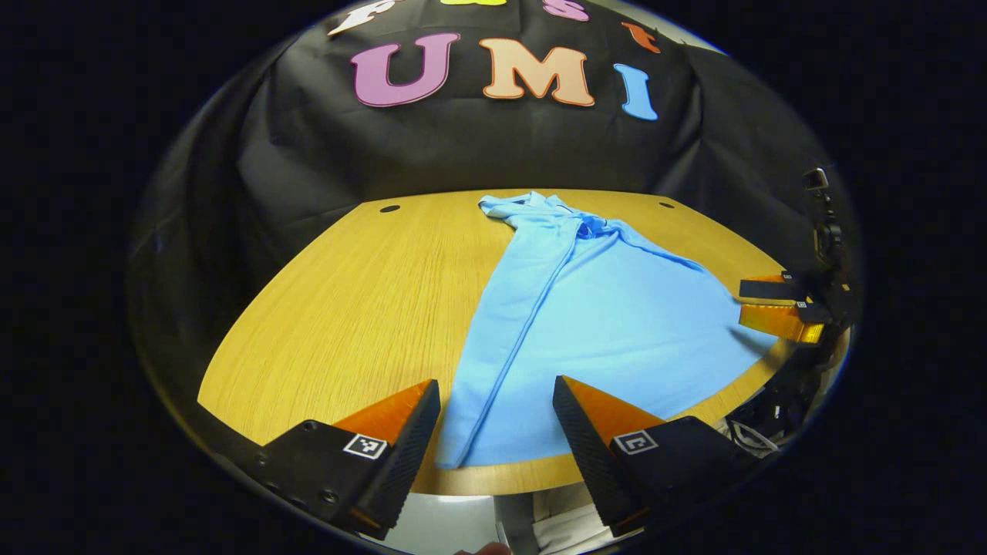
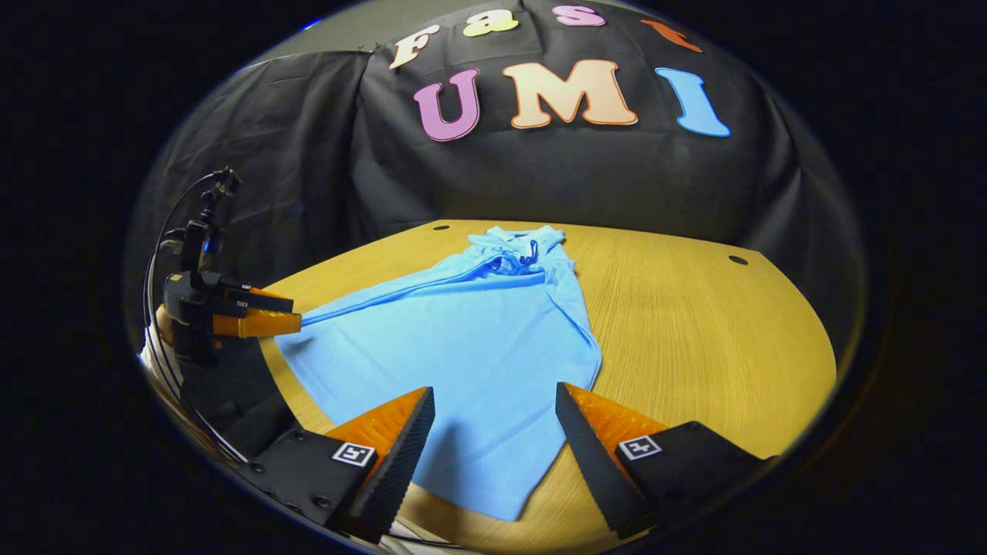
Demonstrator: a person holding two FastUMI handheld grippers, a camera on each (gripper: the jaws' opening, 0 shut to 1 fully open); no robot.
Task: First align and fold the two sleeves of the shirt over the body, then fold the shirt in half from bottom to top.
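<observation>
Left gripper view: shirt (image 1: 594, 324) lies on table (image 1: 347, 308).

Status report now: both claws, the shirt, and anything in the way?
Left claw open, right claw open, both above the near hem. Blue shirt flat on the wooden table, sleeves folded in, bottom fold not yet done. Nothing in the way.

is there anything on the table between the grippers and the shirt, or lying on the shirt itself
Nothing visible. The blue shirt lies alone on the wooden table. The left gripper and right gripper hang over its near edge with jaws open, no other object between them and the cloth.
</observation>
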